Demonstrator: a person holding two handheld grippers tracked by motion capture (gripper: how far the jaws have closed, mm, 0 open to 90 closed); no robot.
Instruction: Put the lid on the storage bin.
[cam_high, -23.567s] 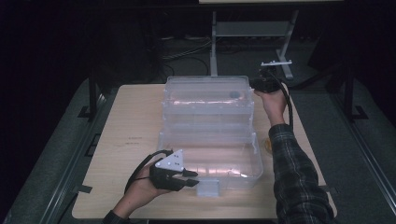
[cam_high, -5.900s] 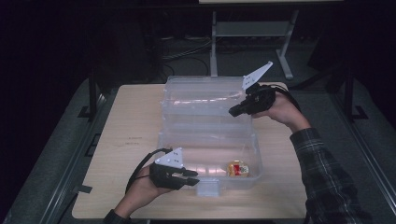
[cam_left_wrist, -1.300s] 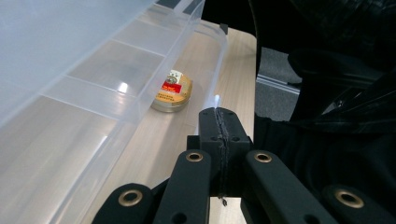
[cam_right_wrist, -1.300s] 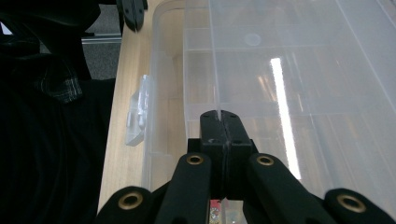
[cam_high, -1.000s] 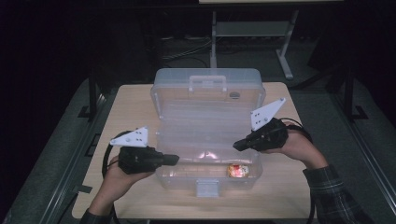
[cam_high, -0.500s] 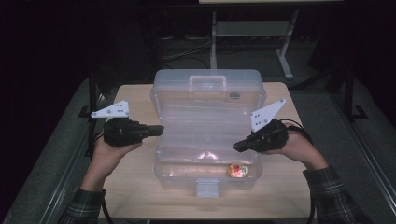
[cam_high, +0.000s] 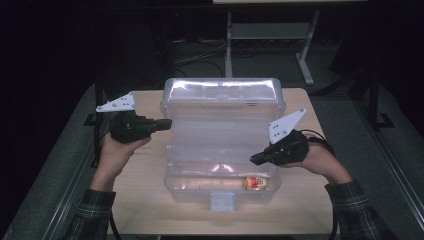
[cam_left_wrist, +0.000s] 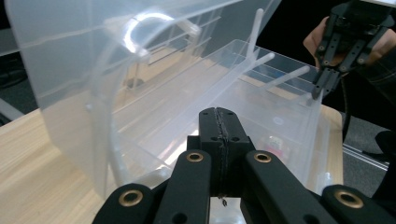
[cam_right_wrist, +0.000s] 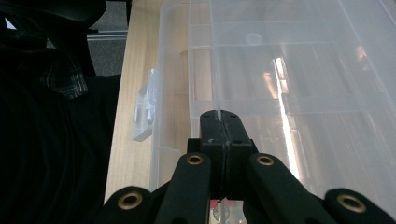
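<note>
a clear plastic hinged storage box (cam_high: 222, 145) stands half-open on the pale wooden counter (cam_high: 145, 210), the closed, empty left tool (cam_high: 165, 122) and right tool (cam_high: 254, 160) at its sides.

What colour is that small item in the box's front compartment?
Red and yellow-orange, a small item inside the clear plastic box; the high view shows it best.

no readable text, labels or numbers anywhere
</note>
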